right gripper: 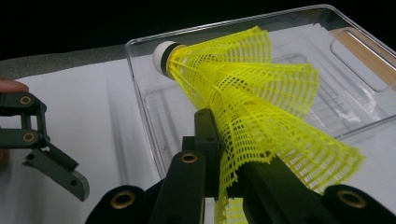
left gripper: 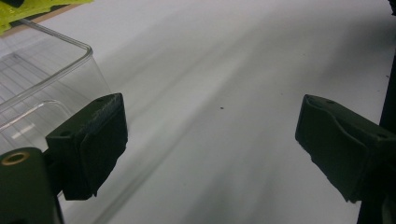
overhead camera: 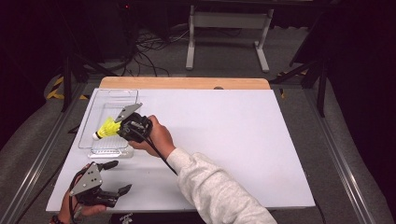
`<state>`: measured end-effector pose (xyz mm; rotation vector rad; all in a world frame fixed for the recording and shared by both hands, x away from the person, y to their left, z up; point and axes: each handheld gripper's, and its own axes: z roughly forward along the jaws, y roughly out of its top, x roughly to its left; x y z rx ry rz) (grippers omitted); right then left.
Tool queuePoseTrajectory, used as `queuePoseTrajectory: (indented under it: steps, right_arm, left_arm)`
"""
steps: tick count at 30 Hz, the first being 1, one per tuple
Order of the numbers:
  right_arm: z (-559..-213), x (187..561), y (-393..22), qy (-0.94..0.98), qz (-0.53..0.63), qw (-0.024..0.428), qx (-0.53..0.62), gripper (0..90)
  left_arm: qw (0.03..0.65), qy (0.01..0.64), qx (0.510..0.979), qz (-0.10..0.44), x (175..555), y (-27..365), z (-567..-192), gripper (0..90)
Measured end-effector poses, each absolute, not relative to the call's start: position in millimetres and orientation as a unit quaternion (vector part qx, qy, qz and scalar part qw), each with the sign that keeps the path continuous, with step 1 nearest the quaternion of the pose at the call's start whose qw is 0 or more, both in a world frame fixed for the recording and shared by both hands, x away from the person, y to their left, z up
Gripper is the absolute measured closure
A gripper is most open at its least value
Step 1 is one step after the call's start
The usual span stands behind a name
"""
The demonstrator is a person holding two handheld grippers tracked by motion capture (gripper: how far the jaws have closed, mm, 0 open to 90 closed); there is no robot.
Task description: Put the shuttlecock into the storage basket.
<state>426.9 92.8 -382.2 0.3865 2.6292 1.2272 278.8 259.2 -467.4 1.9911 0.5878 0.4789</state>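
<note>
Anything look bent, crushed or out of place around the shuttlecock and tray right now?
Yes: the yellow shuttlecock's mesh skirt is squashed flat where the right gripper pinches it, its edge looking crumpled. It hangs over the clear plastic tray. The left gripper is open beside the tray.

Yellow mesh shuttlecock (overhead camera: 107, 128), white cork tip, skirt pinched flat, held tilted above clear tray (overhead camera: 101, 100), tip leftward.

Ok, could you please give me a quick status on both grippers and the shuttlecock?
Right gripper shut on yellow shuttlecock, above clear tray. Left gripper open, empty, near table front edge. Nothing in the way.
</note>
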Motion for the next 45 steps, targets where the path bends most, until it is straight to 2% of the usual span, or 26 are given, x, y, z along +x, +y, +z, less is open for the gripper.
queuePoseTrajectory:
  steps: [18, 45]
  right_arm:
    - [-394, 436, 126, 0.913, 0.383, 0.081, 0.117, 88.3]
    - [-417, 445, 130, 0.920, 0.365, 0.045, 0.137, 86.7]
  left_arm:
    - [0.487, 0.243, 0.816, 0.195, 275, 262, -468, 10.3]
    - [0.481, 0.236, 0.822, 0.193, 277, 261, -468, 10.3]
